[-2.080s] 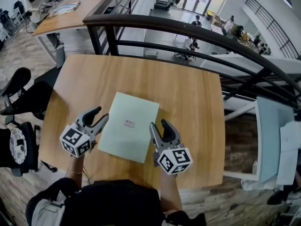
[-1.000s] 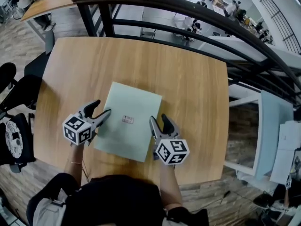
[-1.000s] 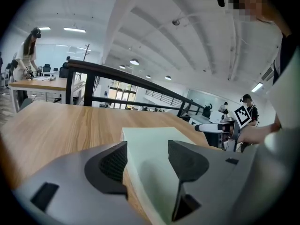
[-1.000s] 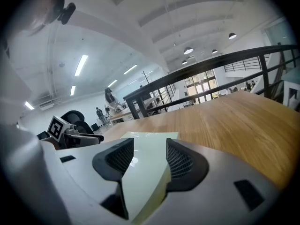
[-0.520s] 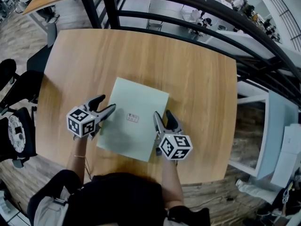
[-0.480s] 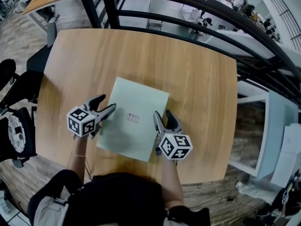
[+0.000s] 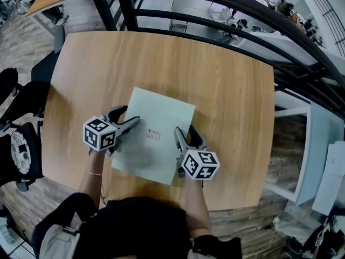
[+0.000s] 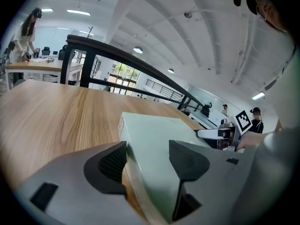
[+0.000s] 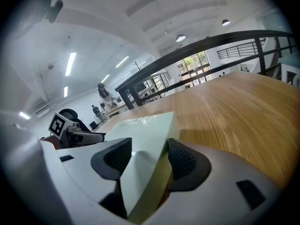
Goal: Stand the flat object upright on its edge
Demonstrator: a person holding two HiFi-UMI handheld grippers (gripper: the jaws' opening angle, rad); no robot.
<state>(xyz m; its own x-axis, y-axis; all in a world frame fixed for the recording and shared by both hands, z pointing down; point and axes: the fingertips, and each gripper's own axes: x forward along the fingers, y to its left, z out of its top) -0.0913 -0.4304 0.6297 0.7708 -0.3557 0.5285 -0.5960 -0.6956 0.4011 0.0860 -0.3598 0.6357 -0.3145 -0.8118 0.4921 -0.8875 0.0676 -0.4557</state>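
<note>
- Lowered since the earlier frames, both claws are now set at the side edges of the flat object [image 7: 156, 112]. The left claw [image 7: 128, 116] has been brought in from beside the left edge to straddle it.
- On the right claw [image 7: 184, 131], the jaws have just been opening and are seen wide apart. The object's right edge is taken between them but not clamped.
- The left claw's jaws are likewise held apart. One pad is placed over the top face and the other outside the left edge, and the object is not pinched.
- The pale green object is seen lying flat on the wooden desk [image 7: 226, 85], toward the near side and between the two claws. A small label [image 7: 152, 135] is shown on its top face.
- Across the object, each claw is caught in the other's gripper view.
- A dark railing [image 7: 215, 1] is seen running past the desk's far edge.
</note>
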